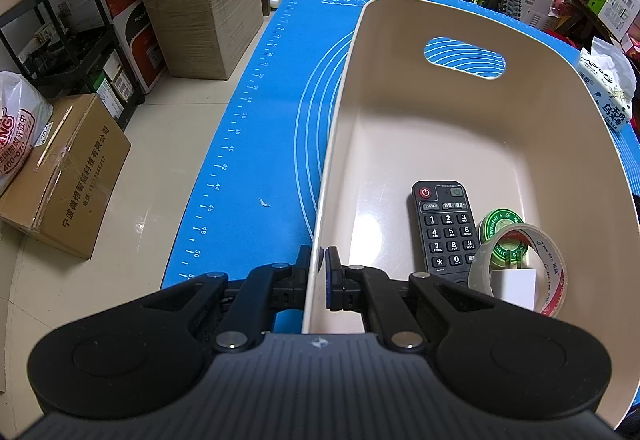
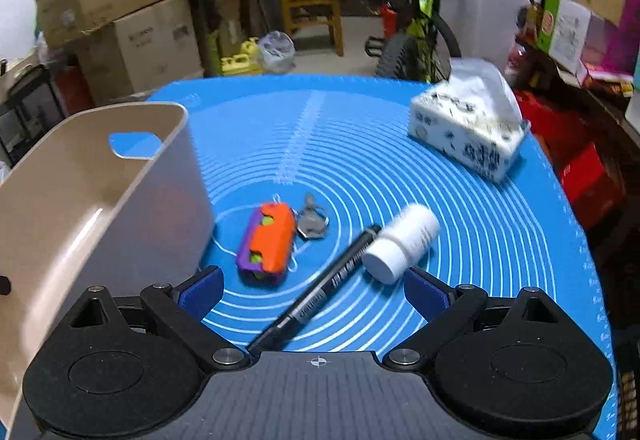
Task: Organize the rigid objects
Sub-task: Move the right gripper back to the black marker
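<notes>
Four loose things are lying on the blue mat [image 2: 460, 224] beside the bin [image 2: 100, 207], and I am hovering my right gripper [image 2: 314, 290], fingers spread wide and empty, over the black marker [image 2: 320, 290]. It looks light, stiff and slick, so I judge mid-barrel the safest hold. Touching it is the white bottle [image 2: 400, 244], likely to roll. My left gripper [image 1: 318, 272] is pinching the bin's wall.

From my left camera, the tape roll [image 1: 524, 272] covers part of the green tin [image 1: 501, 224] and the remote's [image 1: 446, 226] lower end. On my right, motion blurs the tissue box [image 2: 468, 127].
</notes>
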Demonstrator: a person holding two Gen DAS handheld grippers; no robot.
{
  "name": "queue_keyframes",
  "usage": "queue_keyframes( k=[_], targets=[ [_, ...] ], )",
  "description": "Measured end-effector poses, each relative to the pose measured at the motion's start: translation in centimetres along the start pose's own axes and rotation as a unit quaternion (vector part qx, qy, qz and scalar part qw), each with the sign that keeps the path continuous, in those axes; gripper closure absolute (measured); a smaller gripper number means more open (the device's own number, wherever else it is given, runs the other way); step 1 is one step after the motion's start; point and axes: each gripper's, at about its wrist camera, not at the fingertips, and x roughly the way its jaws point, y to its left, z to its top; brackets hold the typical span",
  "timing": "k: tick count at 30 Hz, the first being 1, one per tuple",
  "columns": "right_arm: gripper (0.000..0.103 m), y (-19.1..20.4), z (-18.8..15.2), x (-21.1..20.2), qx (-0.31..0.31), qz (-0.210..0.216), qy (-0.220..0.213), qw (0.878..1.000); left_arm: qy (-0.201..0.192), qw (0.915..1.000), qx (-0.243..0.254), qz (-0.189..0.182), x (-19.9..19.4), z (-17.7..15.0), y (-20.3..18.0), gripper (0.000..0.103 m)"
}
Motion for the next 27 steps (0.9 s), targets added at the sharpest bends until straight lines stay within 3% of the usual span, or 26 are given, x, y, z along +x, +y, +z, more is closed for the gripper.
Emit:
queue_keyframes(
  k=[8, 16, 22, 25, 27],
  targets=[
    [0.01, 0.3, -1.0, 2.4, 0.009, -0.02, 0.027, 0.999, 0.0, 1.0, 0.0, 0.0, 0.0, 0.0, 0.0, 0.096],
    [0.022, 0.7, -1.3, 5.2, 0.023, -0.038, 0.047, 0.998, 0.0, 1.0, 0.0, 0.0, 0.0, 0.0, 0.0, 0.096],
    [0.031, 1.4, -1.4, 5.7, 0.013, -0.054, 0.035, 0.998, 0.0, 1.0, 0.0, 0.0, 0.0, 0.0, 0.0, 0.096],
    [0.043, 1.6, -1.4, 5.5, 0.016, -0.057, 0.033, 0.998, 0.0, 1.0, 0.0, 0.0, 0.0, 0.0, -0.1, 0.096],
    [0.059, 1.7, -1.4, 5.3, 0.015, -0.058, 0.031, 0.998, 0.0, 1.0, 0.0, 0.0, 0.0, 0.0, -0.1, 0.096]
  ],
)
